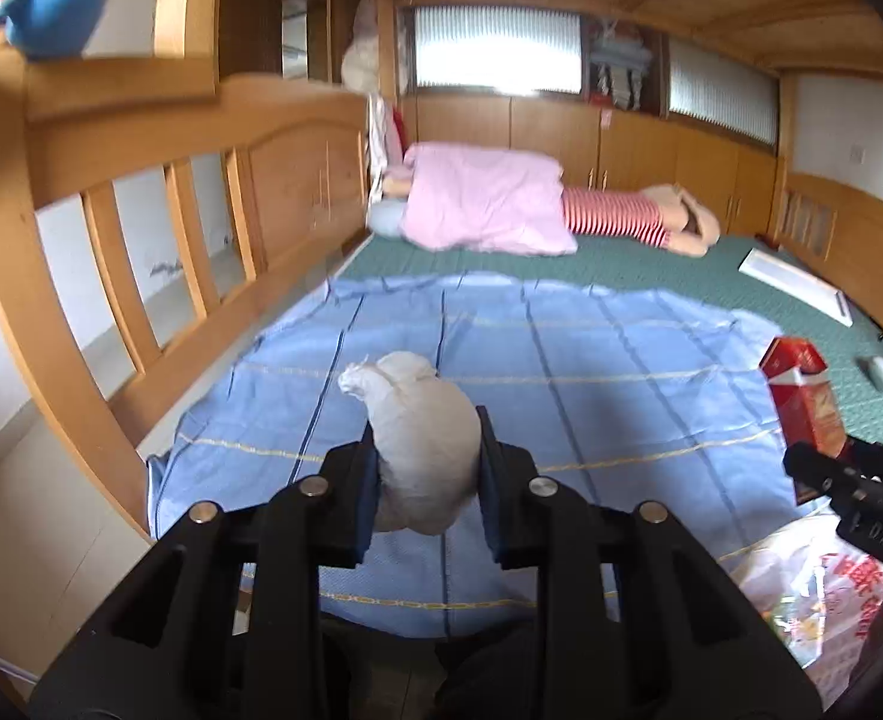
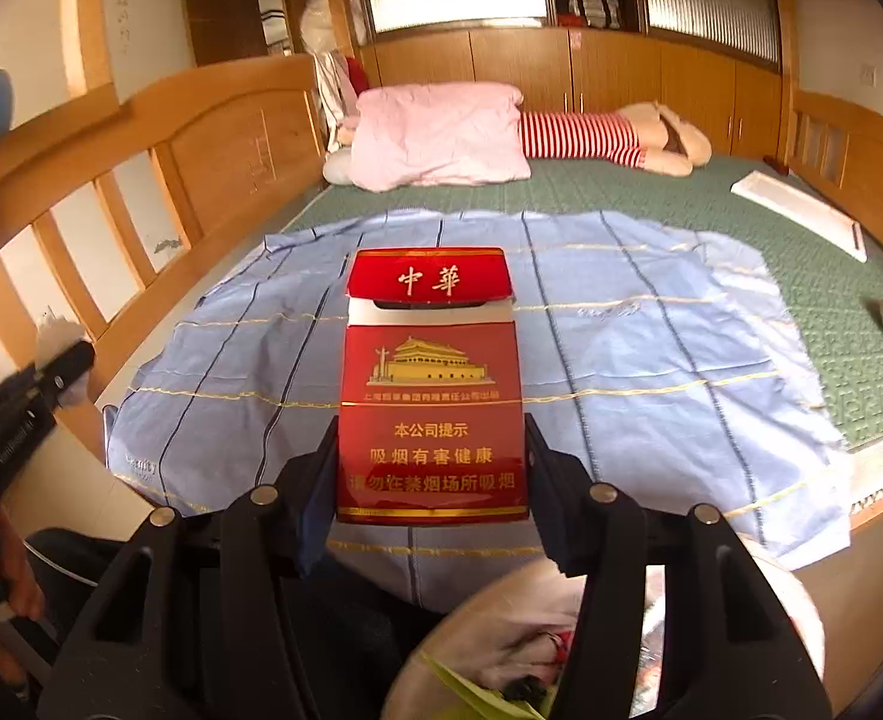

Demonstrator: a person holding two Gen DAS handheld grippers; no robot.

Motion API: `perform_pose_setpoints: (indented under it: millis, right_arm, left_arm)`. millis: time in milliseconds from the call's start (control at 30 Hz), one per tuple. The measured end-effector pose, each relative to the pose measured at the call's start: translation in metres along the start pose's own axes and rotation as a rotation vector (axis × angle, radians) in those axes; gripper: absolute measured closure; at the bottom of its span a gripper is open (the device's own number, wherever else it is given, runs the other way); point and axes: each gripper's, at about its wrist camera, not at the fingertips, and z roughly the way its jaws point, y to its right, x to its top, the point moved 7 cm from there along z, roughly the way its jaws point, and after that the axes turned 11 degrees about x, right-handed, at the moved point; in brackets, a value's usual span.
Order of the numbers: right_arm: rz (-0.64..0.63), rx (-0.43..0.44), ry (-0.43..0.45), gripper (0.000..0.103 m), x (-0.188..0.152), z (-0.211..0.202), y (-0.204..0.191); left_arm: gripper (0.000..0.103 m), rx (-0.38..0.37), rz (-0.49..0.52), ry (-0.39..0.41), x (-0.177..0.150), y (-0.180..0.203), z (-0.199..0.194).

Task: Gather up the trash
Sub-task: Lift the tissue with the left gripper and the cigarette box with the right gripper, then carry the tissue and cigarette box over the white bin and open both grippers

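Trash is held in both grippers above the near end of a wooden bed. The left gripper (image 1: 426, 468) is clamped on a crumpled white tissue wad (image 1: 417, 438), its two pads pressing the wad's sides so that the paper bulges out above and below them. The wad hangs over a light blue checked cloth (image 1: 561, 360) spread across the near half of the bed.

The right gripper (image 2: 429, 480) grips a red cigarette pack (image 2: 432, 396) by its lower edges, the jaws set about half apart to take the pack's width. The pack stands upright with its flip lid raised, showing gold Chinese lettering and a gold building emblem on the front. In the left wrist view this same pack appears at the right edge, just beyond the tip of the right gripper.

Below the right gripper, at the near edge, the open mouth of a plastic bag (image 2: 537, 642) shows crumpled scraps inside; in the left wrist view the bag has red print on it.

Beyond the cloth lies a green patterned mat (image 2: 801, 276). At the far end rest a pink quilt (image 2: 441, 132) and, to its right, a plush toy in red and white stripes (image 2: 585, 135). A flat white box (image 2: 801, 210) lies on the mat at the right.
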Motion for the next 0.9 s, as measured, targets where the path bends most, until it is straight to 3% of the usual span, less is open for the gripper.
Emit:
perform_pose_setpoints:
  millis: [333,667,800,900]
  right_arm:
    - [0.002,-0.014,0.049,0.048,-0.017,-0.058,0.02]
    - [0.009,-0.003,0.035,0.048,-0.035,-0.067,0.031]
    - [-0.047,-0.043,-0.053,0.048,-0.058,-0.064,0.039]
    - [0.003,-0.091,-0.128,0.048,-0.088,-0.062,0.062]
  left_arm:
    - [0.074,-0.029,0.03,0.108,0.013,0.021,-0.074]
    - [0.074,-0.06,0.062,0.103,0.009,0.041,-0.08]
    - [0.074,-0.117,0.077,0.081,0.003,0.053,-0.08]
    - [0.074,-0.199,0.112,0.029,-0.012,0.077,-0.076]
